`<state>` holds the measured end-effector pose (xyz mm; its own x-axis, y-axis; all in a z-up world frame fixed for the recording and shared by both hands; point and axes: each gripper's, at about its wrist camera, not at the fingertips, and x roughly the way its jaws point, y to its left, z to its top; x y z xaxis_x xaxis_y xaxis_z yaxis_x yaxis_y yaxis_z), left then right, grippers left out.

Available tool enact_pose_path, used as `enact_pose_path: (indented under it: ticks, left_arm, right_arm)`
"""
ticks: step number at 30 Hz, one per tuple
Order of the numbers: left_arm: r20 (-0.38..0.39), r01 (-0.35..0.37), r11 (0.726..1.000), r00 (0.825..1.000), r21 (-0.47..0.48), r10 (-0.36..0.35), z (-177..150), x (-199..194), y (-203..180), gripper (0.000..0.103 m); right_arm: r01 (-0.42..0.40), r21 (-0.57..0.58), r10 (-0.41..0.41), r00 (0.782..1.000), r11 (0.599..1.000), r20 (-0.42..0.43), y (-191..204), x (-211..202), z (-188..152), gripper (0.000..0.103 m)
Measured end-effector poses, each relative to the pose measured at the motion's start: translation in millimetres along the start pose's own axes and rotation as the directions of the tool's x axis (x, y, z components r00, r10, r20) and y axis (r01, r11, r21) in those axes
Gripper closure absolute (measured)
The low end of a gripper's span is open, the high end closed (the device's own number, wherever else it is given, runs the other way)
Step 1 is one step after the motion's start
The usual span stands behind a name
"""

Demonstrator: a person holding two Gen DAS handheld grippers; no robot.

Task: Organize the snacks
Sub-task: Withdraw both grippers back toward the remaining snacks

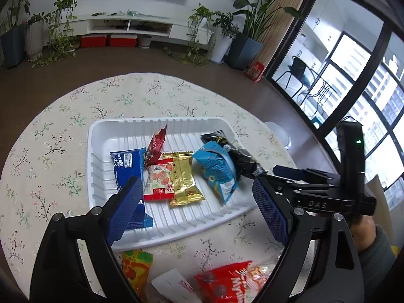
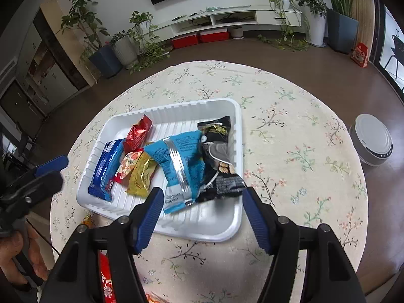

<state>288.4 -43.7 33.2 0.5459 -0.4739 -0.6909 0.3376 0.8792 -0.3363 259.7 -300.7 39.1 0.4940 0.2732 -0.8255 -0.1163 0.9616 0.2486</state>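
A white ribbed tray (image 1: pixel 101 136) (image 2: pixel 222 229) sits on the round floral table. It holds a dark blue roll-cake pack (image 1: pixel 127 161) (image 2: pixel 106 166), a red packet (image 1: pixel 156 146) (image 2: pixel 137 133), a strawberry packet (image 1: pixel 157 181) (image 2: pixel 126 165), a gold packet (image 1: pixel 184 181) (image 2: pixel 141 174), a light blue packet (image 1: pixel 214 166) (image 2: pixel 179 161) and a black packet (image 1: pixel 240 156) (image 2: pixel 219 156). My left gripper (image 1: pixel 197 202) is open and empty above the tray's near edge. My right gripper (image 2: pixel 200 209) is open and empty above the tray's near right corner; it also shows in the left wrist view (image 1: pixel 285 171).
Loose snacks lie on the table in front of the tray: an orange-yellow packet (image 1: pixel 136 270), a white packet (image 1: pixel 171 287) and a red packet (image 1: pixel 227 282) (image 2: pixel 106 282). A white round robot vacuum (image 2: pixel 373 141) sits on the floor right of the table.
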Motion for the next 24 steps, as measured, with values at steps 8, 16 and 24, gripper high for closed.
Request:
enact_pose_path:
  ticks: [8, 16, 24]
  left_arm:
    - [0.069, 0.031, 1.000, 0.997, 0.000, -0.031, -26.3, -66.7, -6.8, 0.001]
    - [0.086, -0.046, 0.999, 0.995, 0.018, 0.045, -101.7, -118.3, -4.4, 0.000]
    - [-0.083, -0.059, 0.998, 0.995, -0.036, 0.056, -175.3, -100.6, -5.0, 0.002]
  right_arm:
    - [-0.079, 0.041, 0.075, 0.993, 0.996, 0.091, -4.6, -47.7, -32.3, 0.028]
    - [-0.116, 0.028, 0.110, 0.979, 0.993, 0.173, 11.6, -93.6, -103.7, 0.025]
    - [-0.147, 0.078, 0.135, 0.980, 0.986, 0.146, 29.6, -101.9, -181.2, 0.025]
